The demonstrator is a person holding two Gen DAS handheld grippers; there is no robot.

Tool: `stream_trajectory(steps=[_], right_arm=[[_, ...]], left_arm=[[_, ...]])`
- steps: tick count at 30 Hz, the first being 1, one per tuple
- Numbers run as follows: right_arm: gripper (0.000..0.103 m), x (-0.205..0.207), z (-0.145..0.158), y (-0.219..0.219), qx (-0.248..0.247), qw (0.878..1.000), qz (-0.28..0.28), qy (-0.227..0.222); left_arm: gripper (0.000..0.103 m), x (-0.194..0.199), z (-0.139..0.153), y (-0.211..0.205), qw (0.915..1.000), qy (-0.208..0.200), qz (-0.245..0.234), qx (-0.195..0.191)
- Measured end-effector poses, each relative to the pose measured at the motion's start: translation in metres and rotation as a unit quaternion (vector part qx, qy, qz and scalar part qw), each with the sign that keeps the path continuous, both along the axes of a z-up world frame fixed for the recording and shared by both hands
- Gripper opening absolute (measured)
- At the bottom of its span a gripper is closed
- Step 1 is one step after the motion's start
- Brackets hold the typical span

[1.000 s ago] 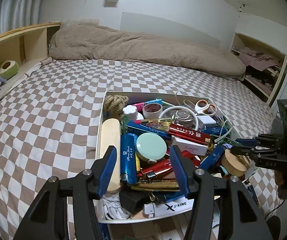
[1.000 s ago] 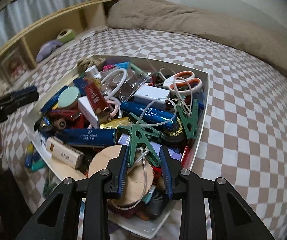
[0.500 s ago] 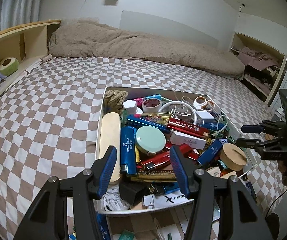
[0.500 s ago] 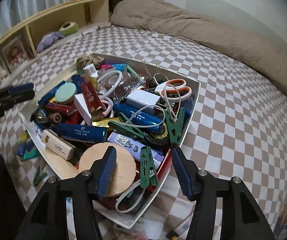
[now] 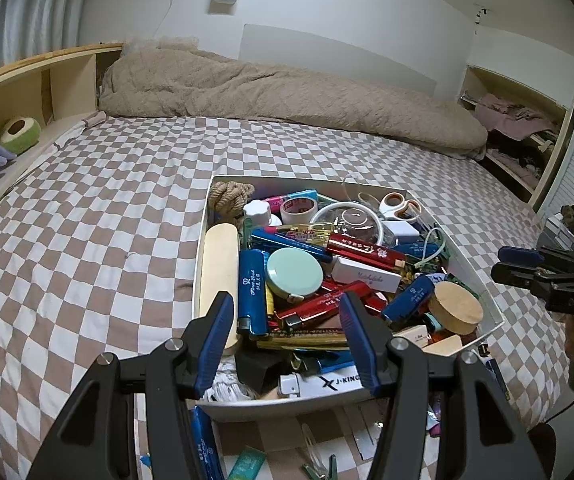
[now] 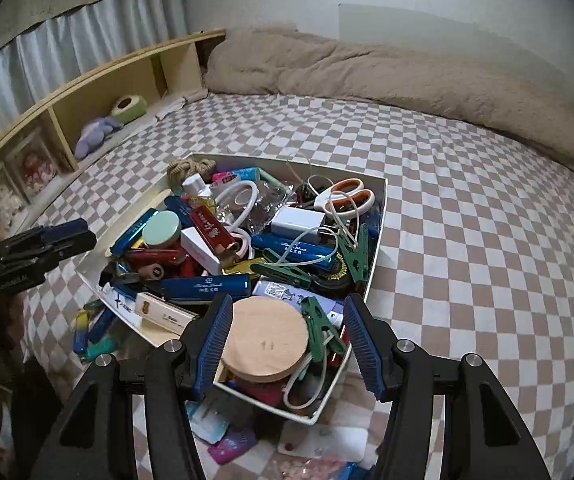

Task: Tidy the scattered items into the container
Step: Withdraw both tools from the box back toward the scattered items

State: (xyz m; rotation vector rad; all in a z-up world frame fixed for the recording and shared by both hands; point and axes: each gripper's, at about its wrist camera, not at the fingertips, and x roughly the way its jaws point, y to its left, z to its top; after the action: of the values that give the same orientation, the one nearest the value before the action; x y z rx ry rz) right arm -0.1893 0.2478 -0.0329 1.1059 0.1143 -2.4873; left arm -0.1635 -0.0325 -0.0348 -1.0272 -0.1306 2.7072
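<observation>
A white box (image 5: 201,264) packed with pens, tape, scissors and cases sits on the checked bed. My left gripper (image 5: 287,320) hangs open over the box's near end with nothing between its fingers. My right gripper (image 6: 288,320) is open too, above the box's (image 6: 378,240) near corner. Between and below its fingers lie a round wooden lid (image 6: 265,344) and a green clothespin (image 6: 319,332), both resting in the box and free of the pads. Each gripper shows at the edge of the other's view: the right gripper (image 5: 501,263) and the left gripper (image 6: 85,234).
Loose items lie on the bed in front of the box: a blue pen (image 5: 203,440), a teal packet (image 5: 249,464), a green clip (image 5: 323,470), cards (image 6: 227,440) and small coloured pieces (image 6: 91,336). A beige duvet (image 5: 287,88) lies at the far end. A wooden shelf (image 6: 99,92) runs along the left.
My right gripper opened, let go of the green clothespin, and drew back and up from the box. The left gripper stayed where it was.
</observation>
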Motion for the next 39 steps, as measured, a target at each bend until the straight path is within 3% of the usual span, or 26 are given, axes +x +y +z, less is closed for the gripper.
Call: stream_trajectory(steps=[2, 4, 7, 10, 13, 17, 19, 25, 39], right_arm=[[0.058, 0.006, 0.002, -0.001, -0.002, 1.000, -0.004, 0.005], [0.058, 0.013, 0.004, -0.003, 0.000, 1.000, -0.007, 0.011], [0.061, 0.022, 0.007, -0.006, 0.007, 1.000, -0.018, 0.022], [0.082, 0.030, 0.010, -0.005, 0.003, 0.999, -0.034, 0.034], [0.088, 0.037, 0.013, -0.002, 0.000, 0.997, -0.056, 0.046], [0.103, 0.046, 0.016, 0.000, -0.001, 0.996, -0.072, 0.062], [0.103, 0.051, 0.017, 0.001, 0.002, 0.994, -0.080, 0.068], [0.103, 0.064, 0.021, 0.008, -0.012, 0.992, -0.100, 0.078], [0.103, 0.094, 0.036, 0.013, -0.022, 0.984, -0.128, 0.119]], left_arm=[[0.057, 0.001, 0.001, 0.000, 1.0000, 0.001, 0.001, -0.002], [0.068, 0.005, 0.004, -0.001, 1.0000, 0.004, 0.006, -0.005], [0.070, 0.012, 0.010, -0.001, 0.9998, 0.012, 0.011, -0.008], [0.070, 0.019, 0.015, 0.000, 0.9997, 0.016, 0.013, -0.015], [0.079, 0.025, 0.019, 0.002, 0.9994, 0.020, 0.017, -0.024], [0.089, 0.036, 0.025, 0.002, 0.9990, 0.031, 0.021, -0.024], [0.096, 0.039, 0.027, 0.002, 0.9988, 0.034, 0.024, -0.024], [0.103, 0.048, 0.034, 0.003, 0.9982, 0.041, 0.030, -0.031], [0.103, 0.070, 0.048, 0.004, 0.9970, 0.063, 0.032, -0.034]])
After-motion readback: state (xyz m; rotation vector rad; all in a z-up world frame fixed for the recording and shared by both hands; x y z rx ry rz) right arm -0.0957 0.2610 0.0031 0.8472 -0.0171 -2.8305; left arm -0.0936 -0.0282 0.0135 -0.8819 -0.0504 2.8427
